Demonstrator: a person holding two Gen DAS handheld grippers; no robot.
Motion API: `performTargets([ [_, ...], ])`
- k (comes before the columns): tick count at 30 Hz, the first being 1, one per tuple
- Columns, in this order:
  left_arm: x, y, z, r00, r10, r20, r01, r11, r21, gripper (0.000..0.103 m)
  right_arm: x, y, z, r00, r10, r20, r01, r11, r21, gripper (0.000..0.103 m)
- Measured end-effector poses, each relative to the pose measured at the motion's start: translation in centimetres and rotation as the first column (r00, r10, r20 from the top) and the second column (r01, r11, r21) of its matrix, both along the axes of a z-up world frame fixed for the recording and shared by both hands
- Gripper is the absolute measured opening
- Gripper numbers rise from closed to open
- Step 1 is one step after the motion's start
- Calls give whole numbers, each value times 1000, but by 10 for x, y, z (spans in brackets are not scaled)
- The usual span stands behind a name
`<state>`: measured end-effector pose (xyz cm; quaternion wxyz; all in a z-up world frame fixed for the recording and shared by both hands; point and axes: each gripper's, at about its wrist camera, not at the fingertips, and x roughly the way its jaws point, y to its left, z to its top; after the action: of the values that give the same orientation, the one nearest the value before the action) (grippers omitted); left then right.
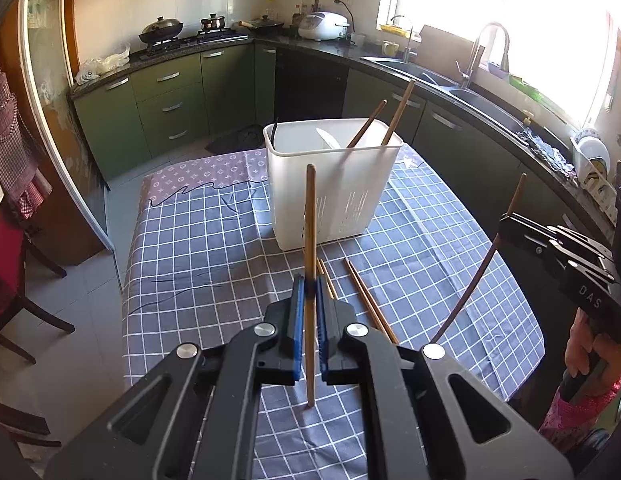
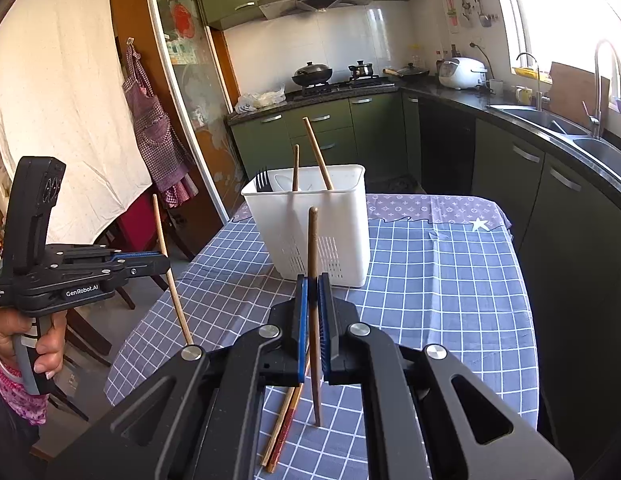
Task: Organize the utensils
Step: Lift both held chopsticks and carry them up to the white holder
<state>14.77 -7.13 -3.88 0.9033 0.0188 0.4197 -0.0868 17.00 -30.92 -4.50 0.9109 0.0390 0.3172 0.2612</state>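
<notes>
Left gripper (image 1: 309,286): jaws pinched tight on a light wooden chopstick (image 1: 310,216), which stands nearly upright, both ends poking past the blue pads (image 1: 297,320).
Right gripper (image 2: 313,288): jaws clamped just as narrowly on a darker chopstick (image 2: 313,240), also close to upright.
Both grippers: held above the checked tablecloth (image 1: 198,248), short of the bin.
White utensil bin (image 1: 330,196): stands on the table, already holding two chopsticks (image 1: 398,112), a black fork (image 2: 262,180) and something white.
Loose chopsticks (image 1: 366,300): lying flat on the cloth in front of the bin.
</notes>
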Motion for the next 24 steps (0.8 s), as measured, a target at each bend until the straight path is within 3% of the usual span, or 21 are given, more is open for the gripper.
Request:
performTargets([
  [24,0,-4,11,1000,-10,24,11,1000,-17,6,4,4,15,1000,20,22,-21,1000,11,6],
])
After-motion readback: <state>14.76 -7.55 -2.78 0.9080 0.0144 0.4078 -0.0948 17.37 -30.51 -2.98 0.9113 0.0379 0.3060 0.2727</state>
